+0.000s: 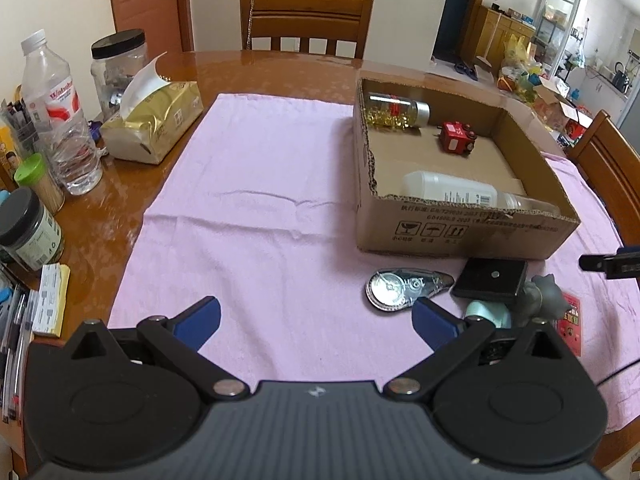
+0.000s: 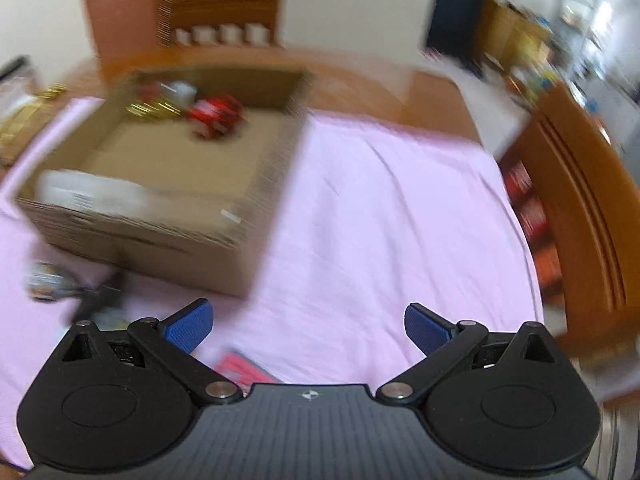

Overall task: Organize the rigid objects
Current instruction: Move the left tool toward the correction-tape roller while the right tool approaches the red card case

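A cardboard box (image 1: 460,232) sits on the pink cloth and holds a jar of gold pins (image 1: 394,111), a red toy (image 1: 456,138) and a white bottle (image 1: 452,190). In front of it lie a correction tape (image 1: 400,286), a black square block (image 1: 490,280), a mint object (image 1: 488,314), a grey figure (image 1: 540,292) and a red card (image 1: 570,322). My left gripper (image 1: 316,318) hovers open over the cloth, left of these items. My right gripper (image 2: 308,326) is open over bare cloth right of the box (image 2: 160,216); that view is blurred. A red card (image 2: 240,368) lies under it.
Along the table's left edge stand a water bottle (image 1: 56,112), a clear jar (image 1: 116,68), a tissue pack (image 1: 156,120), a toothpick holder (image 1: 38,184) and a dark jar (image 1: 28,232). Wooden chairs (image 1: 306,20) stand behind and at the right (image 2: 580,208).
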### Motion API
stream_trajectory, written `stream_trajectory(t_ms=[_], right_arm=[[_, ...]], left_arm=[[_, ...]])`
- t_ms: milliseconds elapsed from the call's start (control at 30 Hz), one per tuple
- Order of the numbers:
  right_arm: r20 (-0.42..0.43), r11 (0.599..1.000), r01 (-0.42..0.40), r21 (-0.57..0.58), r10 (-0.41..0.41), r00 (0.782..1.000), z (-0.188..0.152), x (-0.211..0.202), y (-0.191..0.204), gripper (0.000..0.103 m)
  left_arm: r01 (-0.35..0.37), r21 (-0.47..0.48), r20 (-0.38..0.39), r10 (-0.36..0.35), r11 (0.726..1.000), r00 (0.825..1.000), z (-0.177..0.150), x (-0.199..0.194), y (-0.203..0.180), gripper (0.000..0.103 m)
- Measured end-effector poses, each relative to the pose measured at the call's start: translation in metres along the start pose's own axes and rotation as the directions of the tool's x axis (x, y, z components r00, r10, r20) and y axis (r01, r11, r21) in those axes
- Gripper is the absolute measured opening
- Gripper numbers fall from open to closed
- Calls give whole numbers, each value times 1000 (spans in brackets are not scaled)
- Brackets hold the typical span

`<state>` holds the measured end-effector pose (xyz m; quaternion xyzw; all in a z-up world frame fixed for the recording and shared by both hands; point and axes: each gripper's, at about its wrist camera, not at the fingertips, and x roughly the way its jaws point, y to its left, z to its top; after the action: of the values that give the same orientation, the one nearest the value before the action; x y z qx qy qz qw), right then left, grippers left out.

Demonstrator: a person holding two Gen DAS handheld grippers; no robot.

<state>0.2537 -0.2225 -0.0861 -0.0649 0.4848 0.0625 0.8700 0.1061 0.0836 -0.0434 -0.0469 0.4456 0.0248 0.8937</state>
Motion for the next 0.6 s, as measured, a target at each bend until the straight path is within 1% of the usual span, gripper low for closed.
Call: stream_trajectory(t_ms=[67, 167, 233, 300, 467, 600], right_arm=[[-37, 999, 25, 21, -24, 999, -4, 18, -8, 103], [-74, 998, 58, -2, -58, 996, -9, 39, -9, 103], [-101, 999, 52, -14, -53, 993, -12, 47, -8, 103], [-100, 999, 43, -25, -45, 994, -17, 46, -7, 103], [-139, 998, 10, -60, -18, 990, -33, 34, -6, 103], [-183, 996, -35, -86, 19, 983, -49, 23, -1, 103]], left_arm=[[-2, -1, -8, 2, 1000, 1000, -2, 0, -1, 101], [-4, -1, -19, 4, 1000, 1000, -3, 1, -4, 101], [-9, 2, -23, 9, 1000, 1000, -5, 1, -6, 101], [-11, 4, -26, 11, 1000, 1000, -6, 1, -7, 101], [-7, 1, -31, 7, 1000, 1000, -8, 0, -7, 101], [-1, -2, -26, 1, 1000, 1000, -7, 1, -7, 101]])
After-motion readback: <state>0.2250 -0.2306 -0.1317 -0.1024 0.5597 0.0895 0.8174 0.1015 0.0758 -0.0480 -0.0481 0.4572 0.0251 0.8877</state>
